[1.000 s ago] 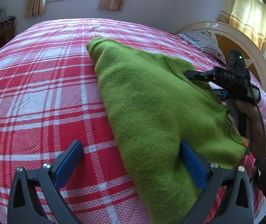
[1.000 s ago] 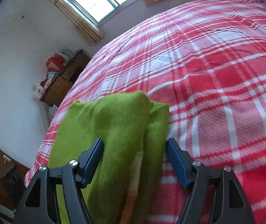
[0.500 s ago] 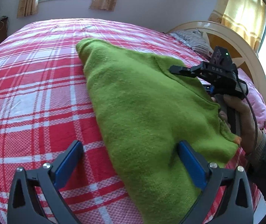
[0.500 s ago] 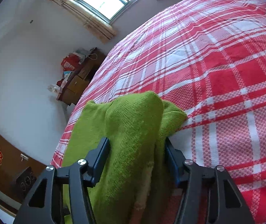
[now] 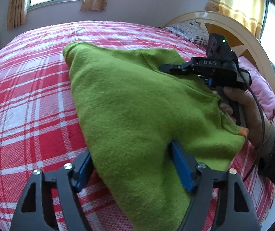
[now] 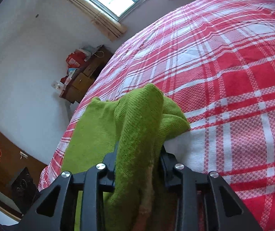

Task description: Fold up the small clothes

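Left tool (image 5: 131, 165) clamps green sweater (image 5: 137, 100), lower centre; right tool (image 6: 138, 159) pinches bunched edge. Risk: thick knit slipping out, fold collapsing onto bed (image 5: 25, 96).

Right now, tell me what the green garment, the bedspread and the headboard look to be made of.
Green garment: knitted yarn, probably wool or acrylic; rib rows show, with a fuzzy matte nap.
Bedspread: woven cloth, likely cotton; red-and-white plaid with a fine checked weave, matte.
Headboard: seemingly painted or lacquered wood; smooth cream arch with slight gloss.
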A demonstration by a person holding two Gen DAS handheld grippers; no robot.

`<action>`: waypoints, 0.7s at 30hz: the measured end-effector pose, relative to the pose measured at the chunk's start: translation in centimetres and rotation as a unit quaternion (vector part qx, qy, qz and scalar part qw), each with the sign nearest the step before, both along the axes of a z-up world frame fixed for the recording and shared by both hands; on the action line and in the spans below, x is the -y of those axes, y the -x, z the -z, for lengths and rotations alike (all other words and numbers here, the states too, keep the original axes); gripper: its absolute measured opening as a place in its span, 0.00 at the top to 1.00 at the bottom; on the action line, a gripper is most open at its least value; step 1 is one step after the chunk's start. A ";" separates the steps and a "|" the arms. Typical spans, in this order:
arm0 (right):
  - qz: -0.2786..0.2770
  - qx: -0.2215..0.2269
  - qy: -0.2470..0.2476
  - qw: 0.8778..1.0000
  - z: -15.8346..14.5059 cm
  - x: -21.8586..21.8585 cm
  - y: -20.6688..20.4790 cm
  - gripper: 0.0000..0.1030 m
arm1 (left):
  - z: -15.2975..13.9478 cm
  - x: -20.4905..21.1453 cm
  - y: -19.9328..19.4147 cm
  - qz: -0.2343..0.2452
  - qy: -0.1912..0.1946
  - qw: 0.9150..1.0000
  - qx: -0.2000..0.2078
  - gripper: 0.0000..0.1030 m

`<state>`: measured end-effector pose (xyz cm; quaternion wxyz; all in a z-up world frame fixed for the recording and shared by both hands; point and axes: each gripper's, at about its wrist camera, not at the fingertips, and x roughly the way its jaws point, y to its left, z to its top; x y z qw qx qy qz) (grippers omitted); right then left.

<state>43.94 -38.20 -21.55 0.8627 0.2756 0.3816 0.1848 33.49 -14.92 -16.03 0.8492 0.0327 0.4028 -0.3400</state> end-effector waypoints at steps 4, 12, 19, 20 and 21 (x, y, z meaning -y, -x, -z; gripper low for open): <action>0.001 -0.003 0.008 1.000 0.0 -0.3 0.0 0.67 | 0.0 -0.2 0.1 -0.003 -0.006 1.000 0.001 0.27; 0.006 -0.003 0.024 1.000 -0.3 -1.2 -0.3 0.67 | 0.0 0.1 0.1 -0.005 -0.011 1.000 0.000 0.29; 0.017 0.015 0.076 0.997 -0.9 -2.1 0.4 0.68 | -0.2 0.4 0.6 -0.016 -0.015 1.000 -0.006 0.41; 0.018 0.015 0.074 0.997 -0.9 -2.0 0.5 0.69 | -0.2 0.3 0.7 -0.018 -0.016 1.000 -0.007 0.44; 0.020 0.017 0.073 0.997 -0.9 -2.0 0.6 0.69 | -0.3 0.3 0.7 -0.019 -0.014 1.000 -0.009 0.46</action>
